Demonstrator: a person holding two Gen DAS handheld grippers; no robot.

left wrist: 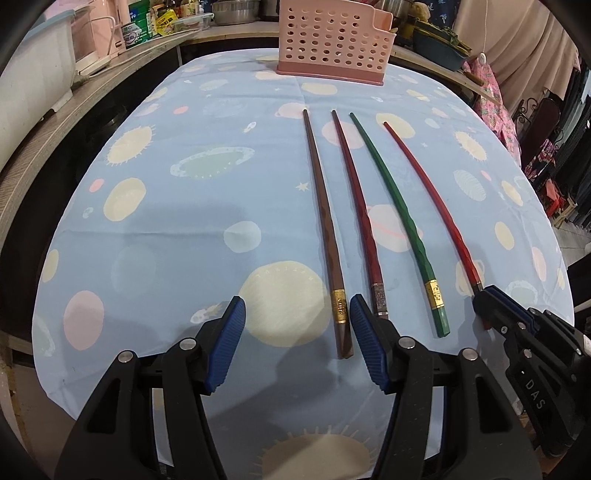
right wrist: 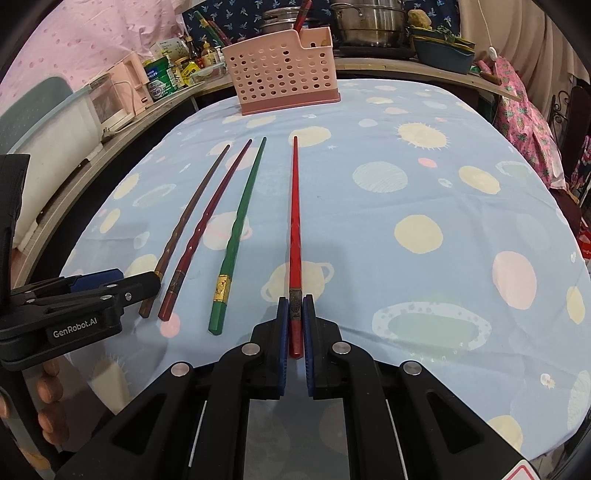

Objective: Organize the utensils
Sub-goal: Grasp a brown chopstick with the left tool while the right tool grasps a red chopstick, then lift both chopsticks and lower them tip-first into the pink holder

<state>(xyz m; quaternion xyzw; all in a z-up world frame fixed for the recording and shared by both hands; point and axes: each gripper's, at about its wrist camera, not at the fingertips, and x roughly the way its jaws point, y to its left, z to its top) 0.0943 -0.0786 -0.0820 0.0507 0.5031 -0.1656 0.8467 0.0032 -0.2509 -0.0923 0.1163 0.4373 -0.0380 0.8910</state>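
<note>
Four chopsticks lie side by side on the blue planet-print cloth (left wrist: 177, 229): brown (left wrist: 325, 229), dark red (left wrist: 358, 206), green (left wrist: 399, 206) and bright red (left wrist: 432, 195). My left gripper (left wrist: 295, 308) is open and hovers low over the brown chopstick's handle end, which sits between the jaws close to the right pad (left wrist: 364, 332) without being pressed. My right gripper (right wrist: 295, 306) is shut on the banded handle of the bright red chopstick (right wrist: 295, 221), whose tip points at the pink perforated holder (right wrist: 284, 77). I cannot tell whether it is lifted off the cloth.
The holder (left wrist: 332, 40) stands at the far edge of the table, with a red chopstick (right wrist: 301, 14) sticking out of it. Behind it a counter carries steel pots (right wrist: 369, 22), bottles and a white appliance (right wrist: 55, 140). Fingers of a person's hand (right wrist: 48, 398) show under the left gripper (right wrist: 136, 278).
</note>
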